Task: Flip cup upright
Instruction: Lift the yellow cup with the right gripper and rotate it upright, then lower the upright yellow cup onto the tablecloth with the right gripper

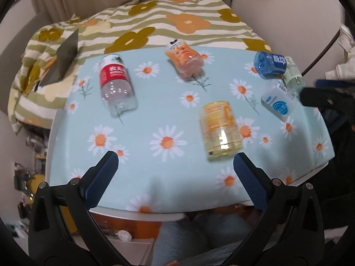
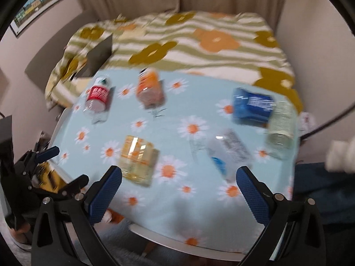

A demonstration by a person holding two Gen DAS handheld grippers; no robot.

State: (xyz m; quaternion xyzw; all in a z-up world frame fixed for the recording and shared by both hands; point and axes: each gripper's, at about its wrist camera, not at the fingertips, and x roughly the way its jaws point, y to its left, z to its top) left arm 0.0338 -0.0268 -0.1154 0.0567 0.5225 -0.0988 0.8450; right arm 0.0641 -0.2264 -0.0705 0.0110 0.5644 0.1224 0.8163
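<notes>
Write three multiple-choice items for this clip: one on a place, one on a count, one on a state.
1. Which bottle lies nearest the left gripper?
A. red-label bottle
B. yellow bottle
C. blue bottle

2. How many bottles are on the tablecloth?
A. three
B. four
C. six

3. How do the right gripper's jaws stand?
A. spread with nothing between
B. clamped on a bottle
C. shut on nothing

Key:
1 B, the yellow bottle sits just ahead of its right finger.
2 C: red-label bottle, orange bottle, yellow, blue bottle, green-tinted bottle, white bottle.
3 A, the pads stand wide apart above the cloth.
</notes>
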